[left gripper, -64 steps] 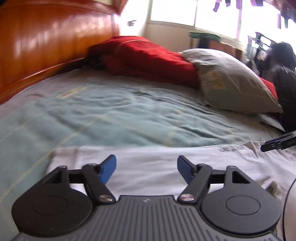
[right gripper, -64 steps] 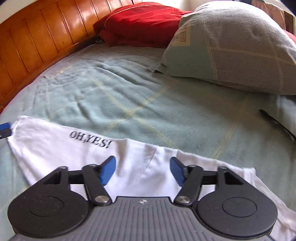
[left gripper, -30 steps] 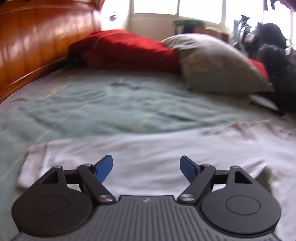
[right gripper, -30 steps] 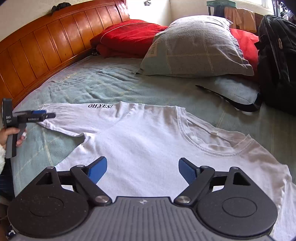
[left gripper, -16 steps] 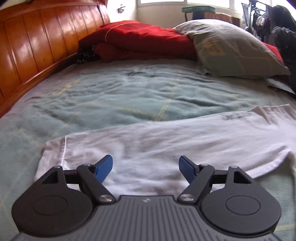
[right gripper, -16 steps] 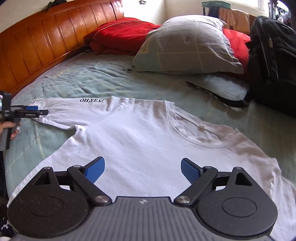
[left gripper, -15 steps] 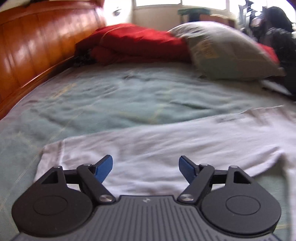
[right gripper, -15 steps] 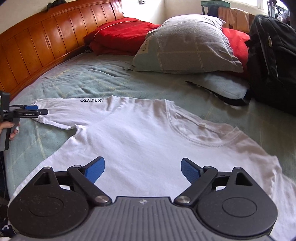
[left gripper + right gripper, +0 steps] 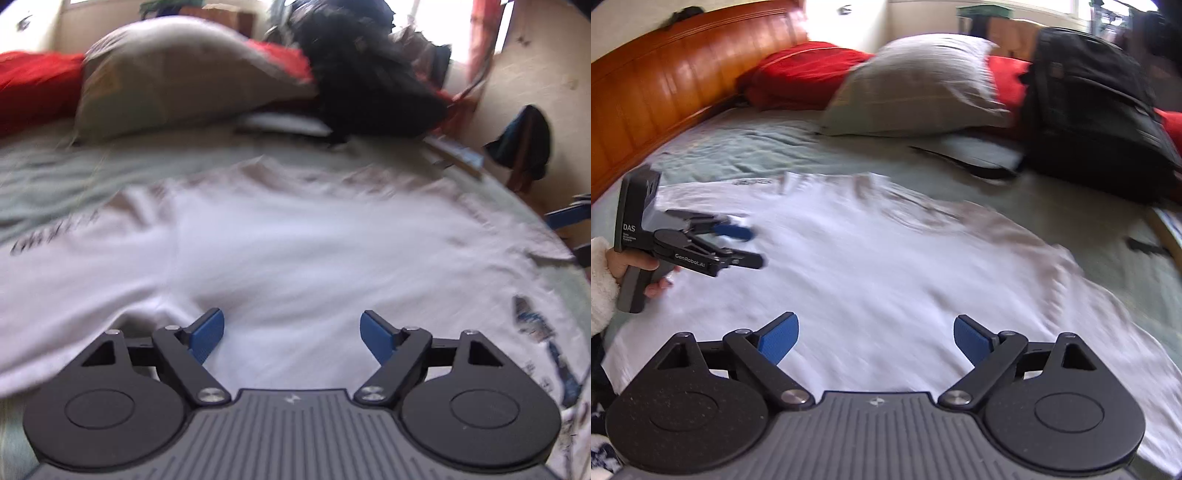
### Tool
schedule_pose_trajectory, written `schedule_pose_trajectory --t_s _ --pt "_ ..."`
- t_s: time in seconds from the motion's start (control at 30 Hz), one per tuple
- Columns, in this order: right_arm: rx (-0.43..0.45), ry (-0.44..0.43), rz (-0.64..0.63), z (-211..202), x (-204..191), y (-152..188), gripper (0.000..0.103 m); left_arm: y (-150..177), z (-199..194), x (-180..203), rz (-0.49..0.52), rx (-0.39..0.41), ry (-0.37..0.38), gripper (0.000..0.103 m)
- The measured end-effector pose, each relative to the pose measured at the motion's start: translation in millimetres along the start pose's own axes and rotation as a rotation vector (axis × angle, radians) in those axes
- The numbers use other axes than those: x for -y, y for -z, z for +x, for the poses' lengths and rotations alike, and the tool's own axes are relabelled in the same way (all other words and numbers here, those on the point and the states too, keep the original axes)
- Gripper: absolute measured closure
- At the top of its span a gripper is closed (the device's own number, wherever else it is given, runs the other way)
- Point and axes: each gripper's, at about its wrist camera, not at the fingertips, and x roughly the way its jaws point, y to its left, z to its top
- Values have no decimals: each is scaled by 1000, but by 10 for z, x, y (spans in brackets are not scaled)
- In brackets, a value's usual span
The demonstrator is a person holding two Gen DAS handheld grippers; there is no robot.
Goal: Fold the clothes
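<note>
A white T-shirt (image 9: 295,251) lies spread flat on the green bedsheet (image 9: 746,147), with small dark lettering on its left sleeve (image 9: 55,232). My left gripper (image 9: 293,332) hovers low over the shirt near the left armpit, open with nothing between its blue pads. In the right wrist view the left gripper (image 9: 753,247) shows at the left, held by a person's hand (image 9: 624,264). My right gripper (image 9: 873,339) stands wide open above the shirt's lower body, empty. One of its blue fingers (image 9: 569,216) shows at the right edge of the left wrist view.
A grey pillow (image 9: 916,85), a red blanket (image 9: 801,74) and a black backpack (image 9: 1089,110) lie at the far side of the bed. The wooden headboard (image 9: 665,85) runs along the left. A wall (image 9: 535,74) stands past the right bed edge.
My left gripper swung right from the sleeve end to the shirt's body and now faces the backpack. My right gripper moved in over the shirt, its jaws a little wider.
</note>
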Motion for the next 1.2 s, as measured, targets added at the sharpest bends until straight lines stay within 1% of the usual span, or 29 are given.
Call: schedule_pose_trajectory --t_s 0.03,0.13,0.2,0.27,0.33,0.4,0.47,0.53,0.57,0.67,0.7,0.77,0.8,0.87,0.93,0.97,1.07,1.13,1.2 --pt "1 19 14 -71 74 57 7 45 -73 -16 -6 3 -16 22" --pt "13 73 70 -251 296 225 5 71 -309 7 -15 -25 -89 23" --pt "23 94 111 -346 422 336 5 73 -511 167 49 -17 -109 23" --pt "33 82 141 -397 464 435 4 90 -663 423 147 3 -102 20" --pt "31 54 138 -391 393 526 4 162 -731 689 235 10 -88 19" --pt "25 30 125 -381 288 618 4 287 -750 872 276 -7 -69 19" --pt "14 13 95 -360 123 709 4 473 -726 942 273 -43 -76 19" --pt "10 6 57 -334 -53 838 4 683 -733 940 243 -81 -93 19" --pt "0 11 35 -306 -137 906 4 779 -787 928 227 -83 -103 19" --pt "28 93 -49 -252 -397 1140 4 1028 -1036 908 183 -56 -131 16" --pt "41 99 -58 -234 -457 1221 4 1096 -1116 907 172 -58 -140 15" --pt "52 73 -38 -187 -521 1390 4 1230 -1259 917 157 -61 -161 14" --pt "42 78 -23 -159 -541 1478 4 1291 -1328 941 157 -62 -173 13" --pt "23 88 5 -104 -581 1655 0 1399 -1462 996 158 -66 -193 14" --pt "71 115 -6 -146 -658 1815 0 1439 -1568 1095 177 -59 -195 14" --pt "88 127 -11 -163 -693 1876 0 1450 -1611 1168 199 -39 -196 14" --pt "104 155 30 -167 -718 1901 0 1405 -1607 1379 270 44 -199 14" --pt "106 170 53 -147 -720 1887 0 1372 -1523 1478 276 65 -201 14" --pt "111 190 51 -139 -748 1895 0 1389 -1420 1538 262 60 -197 14"
